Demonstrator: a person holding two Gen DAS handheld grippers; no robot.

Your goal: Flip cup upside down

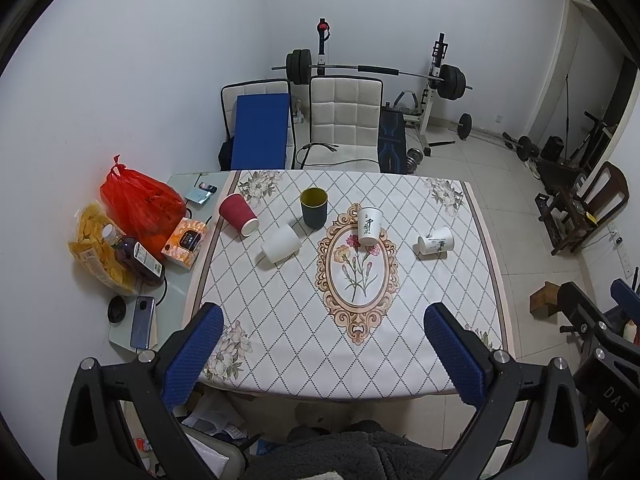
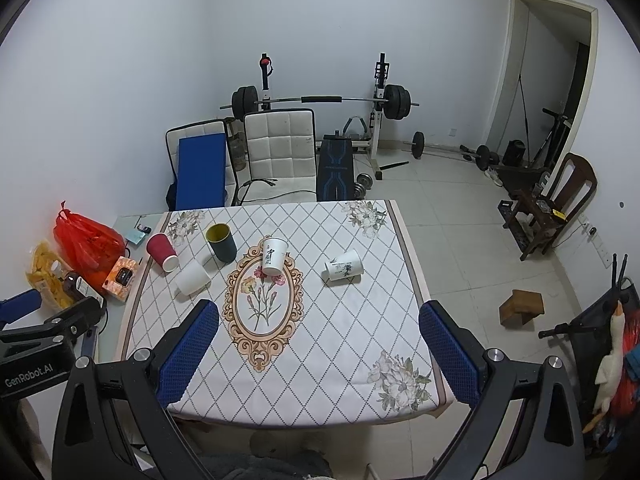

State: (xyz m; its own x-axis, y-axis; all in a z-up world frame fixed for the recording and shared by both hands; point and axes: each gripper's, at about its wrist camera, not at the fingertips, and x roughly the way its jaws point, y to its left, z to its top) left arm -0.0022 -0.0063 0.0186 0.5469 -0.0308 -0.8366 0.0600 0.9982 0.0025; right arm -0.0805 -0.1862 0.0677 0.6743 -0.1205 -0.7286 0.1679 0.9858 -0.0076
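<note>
Several cups sit on the patterned tablecloth [image 1: 280, 320]. A dark green cup [image 1: 314, 207] [image 2: 221, 242] stands upright, mouth up. A white cup with black characters [image 1: 369, 225] [image 2: 273, 256] stands upright. A red paper cup [image 1: 238, 213] [image 2: 161, 251], a plain white cup [image 1: 281, 243] [image 2: 193, 277] and a printed white cup [image 1: 435, 241] [image 2: 343, 267] lie on their sides. My left gripper [image 1: 324, 356] is open and empty above the near table edge. My right gripper [image 2: 320, 354] is open and empty above the near edge, to the right.
At the table's left edge lie a red plastic bag [image 1: 140, 200], a snack bag [image 1: 96, 248], a bottle [image 1: 136, 258], a tissue box [image 1: 185, 243] and a phone [image 1: 142, 322]. Two chairs [image 1: 344, 124] stand behind the table. A weight bench stands farther back.
</note>
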